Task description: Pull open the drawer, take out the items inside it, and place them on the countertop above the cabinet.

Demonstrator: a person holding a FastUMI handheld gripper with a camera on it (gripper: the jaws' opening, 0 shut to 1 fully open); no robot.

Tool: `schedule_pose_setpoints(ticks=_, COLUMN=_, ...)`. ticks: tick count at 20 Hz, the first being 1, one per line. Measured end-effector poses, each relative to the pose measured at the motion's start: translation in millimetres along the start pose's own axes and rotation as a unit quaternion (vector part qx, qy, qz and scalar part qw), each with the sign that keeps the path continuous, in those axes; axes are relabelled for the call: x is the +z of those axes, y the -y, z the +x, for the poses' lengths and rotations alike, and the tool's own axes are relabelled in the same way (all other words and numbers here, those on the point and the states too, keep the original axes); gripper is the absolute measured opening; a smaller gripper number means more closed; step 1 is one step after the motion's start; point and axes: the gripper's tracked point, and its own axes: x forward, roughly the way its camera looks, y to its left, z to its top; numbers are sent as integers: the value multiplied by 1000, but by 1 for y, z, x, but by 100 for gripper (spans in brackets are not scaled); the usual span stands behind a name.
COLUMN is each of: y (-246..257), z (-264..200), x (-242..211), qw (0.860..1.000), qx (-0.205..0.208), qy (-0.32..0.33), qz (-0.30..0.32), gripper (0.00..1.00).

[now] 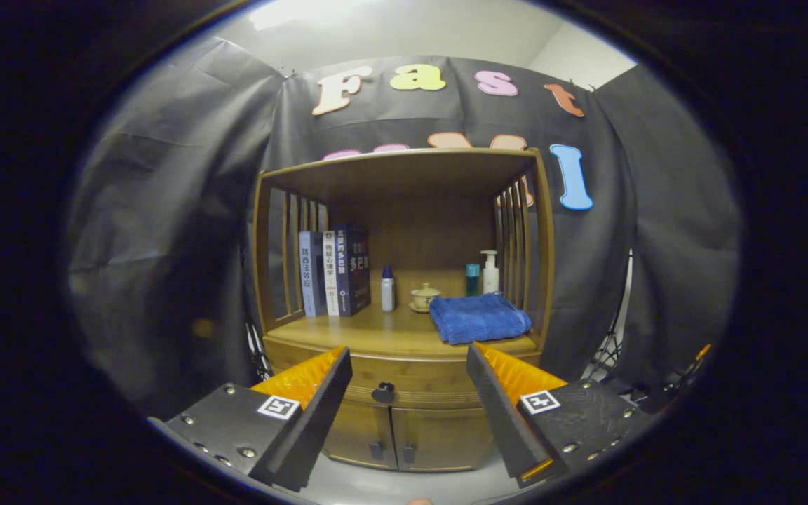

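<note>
Gripper view
Gripper (409,358): fingers spread wide, released, holding and touching nothing.
Drawer (404,384): closed, beyond the fingers, under the countertop (390,333); one dark knob (383,392) seen between the fingers.
Cabinet doors (404,438): two, shut, below the drawer.
Books (334,272): three, upright.
Bottles (481,275): three.
Lidded cup (424,297): one.
Blue towel (479,318): one, folded.

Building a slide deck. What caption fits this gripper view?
Open gripper faces the closed drawer's knob, below a countertop holding books and a folded blue towel.
</note>
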Motion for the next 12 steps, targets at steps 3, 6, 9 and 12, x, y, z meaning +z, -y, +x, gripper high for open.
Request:
schedule_pose_setpoints(ticks=3, y=3, z=13, x=-5, qw=1000, qx=-2, qy=-2, qz=-6, gripper=98)
schedule_pose_setpoints(ticks=6, y=3, z=35, x=-19, qw=1000, qx=5, qy=-7, qz=-11, gripper=99)
schedule_pose_setpoints(ticks=9, y=3, z=63, x=-35, qw=1000, qx=10, qy=-19, qz=-9, gripper=98)
schedule_pose_setpoints(ticks=12, y=-4, z=94, x=-56, qw=999, qx=21, qy=-32, qz=1, gripper=99)
